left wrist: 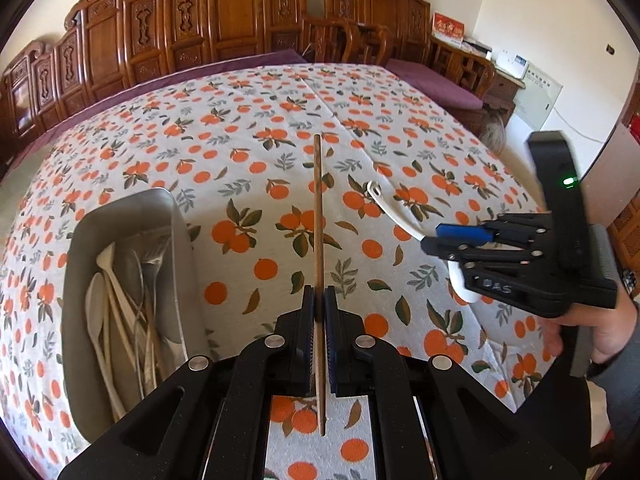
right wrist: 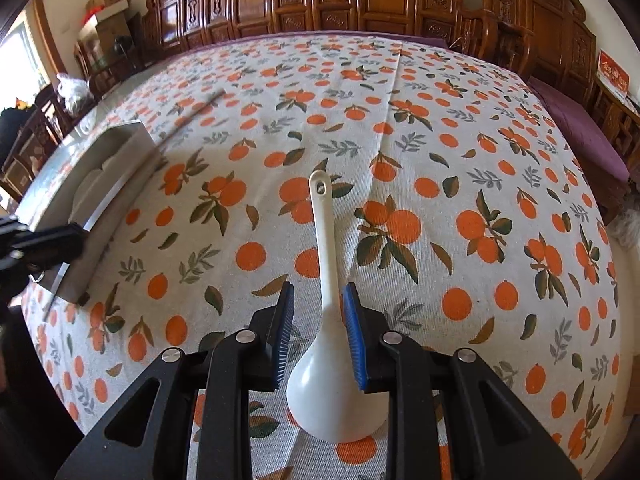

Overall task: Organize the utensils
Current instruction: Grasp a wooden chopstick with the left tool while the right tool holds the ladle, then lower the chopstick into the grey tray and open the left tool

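Note:
My left gripper [left wrist: 319, 294] is shut on a brown wooden chopstick [left wrist: 318, 216] that points away over the orange-print tablecloth. A grey tray [left wrist: 176, 216] to its left holds several pale spoons and metal utensils [left wrist: 120, 300]. My right gripper [right wrist: 319, 296] is open, its blue pads on either side of a white plastic spoon [right wrist: 326, 264] that lies on the cloth, bowl toward me. In the left wrist view the right gripper [left wrist: 456, 240] sits over the white spoon [left wrist: 394, 210] at the right.
The tray [right wrist: 120, 184] shows at the left in the right wrist view, with the left gripper [right wrist: 48, 240] beside it and the blurred chopstick [right wrist: 196, 114] beyond. Carved wooden chairs [left wrist: 224, 20] ring the table's far side.

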Available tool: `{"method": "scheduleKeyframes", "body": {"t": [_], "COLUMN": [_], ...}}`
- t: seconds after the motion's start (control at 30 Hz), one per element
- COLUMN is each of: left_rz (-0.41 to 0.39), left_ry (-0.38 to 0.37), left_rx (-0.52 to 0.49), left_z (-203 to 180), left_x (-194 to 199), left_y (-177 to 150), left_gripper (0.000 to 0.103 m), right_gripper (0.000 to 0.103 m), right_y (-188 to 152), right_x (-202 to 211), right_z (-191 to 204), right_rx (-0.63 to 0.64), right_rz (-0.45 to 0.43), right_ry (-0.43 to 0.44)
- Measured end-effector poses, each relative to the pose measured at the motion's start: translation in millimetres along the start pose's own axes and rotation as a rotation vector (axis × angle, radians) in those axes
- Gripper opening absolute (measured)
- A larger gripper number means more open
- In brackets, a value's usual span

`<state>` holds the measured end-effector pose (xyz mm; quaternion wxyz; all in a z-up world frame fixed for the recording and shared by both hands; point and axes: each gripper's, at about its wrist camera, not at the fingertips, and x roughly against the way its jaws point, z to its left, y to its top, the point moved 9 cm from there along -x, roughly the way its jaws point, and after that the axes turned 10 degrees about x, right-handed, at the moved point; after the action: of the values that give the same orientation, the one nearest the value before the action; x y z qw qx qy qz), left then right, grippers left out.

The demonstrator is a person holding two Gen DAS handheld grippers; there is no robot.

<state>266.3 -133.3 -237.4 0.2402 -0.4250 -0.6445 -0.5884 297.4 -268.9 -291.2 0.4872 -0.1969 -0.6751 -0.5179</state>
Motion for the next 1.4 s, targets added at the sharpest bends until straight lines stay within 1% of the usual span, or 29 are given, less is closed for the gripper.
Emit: {"method": "scheduleKeyframes", "body": {"t": [0.3,0.4,0.47,0.5,0.53,0.6,0.8,1.03,1.4], "left_rz": [-0.025,-0.028,-0.031,-0.035,-0.038,-0.046,-0.072,-0.101,-0.141], "left_ry": [-0.004,-0.001,0.000,0.002,0.004,0.007,0.021,0.032,0.060], "left_rx": [-0.003,-0.001,0.000,0.000,0.001,0.005,0.014,0.023,0.045], "left_z": [3.4,5.3,6.9,8.3,9.5,12.7,23.5,34.0,58.6], "left_x": [12.3,15.7,18.6,21.0,23.0,27.9,45.1,64.9,89.1], "left_y": [3.1,3.2,2.9,3.0,3.3,4.3,6.9,8.5,10.4], "left_gripper": [0.004,0.004,0.004,0.004,0.004,0.004,0.004,0.004,0.004], "right_gripper": [0.028,0.028,0.021,0.016,0.013,0.012,0.011,0.011,0.011], "right_y": [-4.3,-4.3,-5.3,-5.7,-6.4,-8.0,-13.0,-7.8,15.7], "right_x": [-10.0,-12.8,-12.6,-12.2,-12.3,-11.2,-7.0,11.6,57.5], "right_z": [2.4,2.3,3.0,2.7,2.8,3.4,11.7,23.0,52.5], "right_rx": [0.020,0.038,0.044,0.047,0.044,0.036,0.045,0.052,0.082], "right_rz": [0.061,0.079,0.091,0.097,0.100,0.105,0.117,0.087,-0.017], "right_ry": [-0.011,-0.028,-0.043,-0.053,-0.050,-0.044,-0.038,-0.036,-0.019]}}
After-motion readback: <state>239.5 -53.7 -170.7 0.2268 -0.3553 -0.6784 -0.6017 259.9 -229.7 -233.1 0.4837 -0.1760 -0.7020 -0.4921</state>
